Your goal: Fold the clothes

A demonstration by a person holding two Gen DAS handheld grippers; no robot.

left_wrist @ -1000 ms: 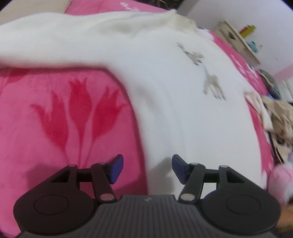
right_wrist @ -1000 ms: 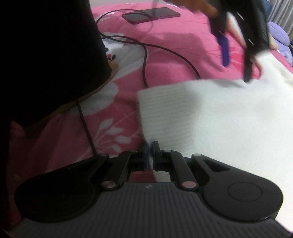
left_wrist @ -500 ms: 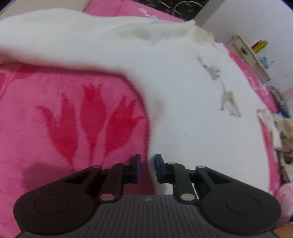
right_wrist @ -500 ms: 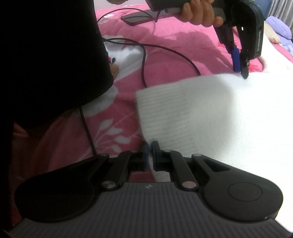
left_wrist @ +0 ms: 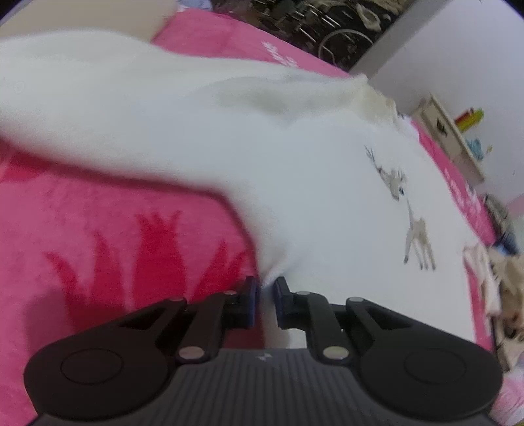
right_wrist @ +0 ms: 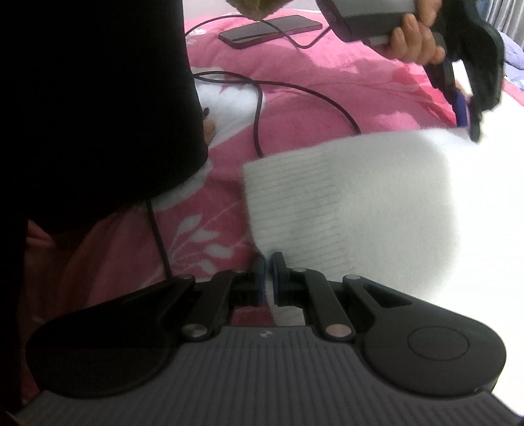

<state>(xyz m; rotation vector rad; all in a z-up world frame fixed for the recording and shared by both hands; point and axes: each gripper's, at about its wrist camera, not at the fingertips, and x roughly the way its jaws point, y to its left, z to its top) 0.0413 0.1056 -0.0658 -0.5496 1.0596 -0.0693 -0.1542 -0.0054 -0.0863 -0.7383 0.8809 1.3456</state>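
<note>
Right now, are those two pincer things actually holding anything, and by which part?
Both grip the white sweater. The left gripper has just closed on its side edge; the right gripper pinches the corner of its ribbed hem.

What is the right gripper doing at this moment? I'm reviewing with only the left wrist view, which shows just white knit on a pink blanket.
Observer: The right gripper is shut on the corner of the ribbed hem of the white sweater.
Operator: Is anything lying near that hem?
Observer: A black cable loops across the pink blanket and reaches the sweater's upper edge.
Operator: Anything else on the blanket?
Observer: A phone lies flat further back, beyond the cable.
</note>
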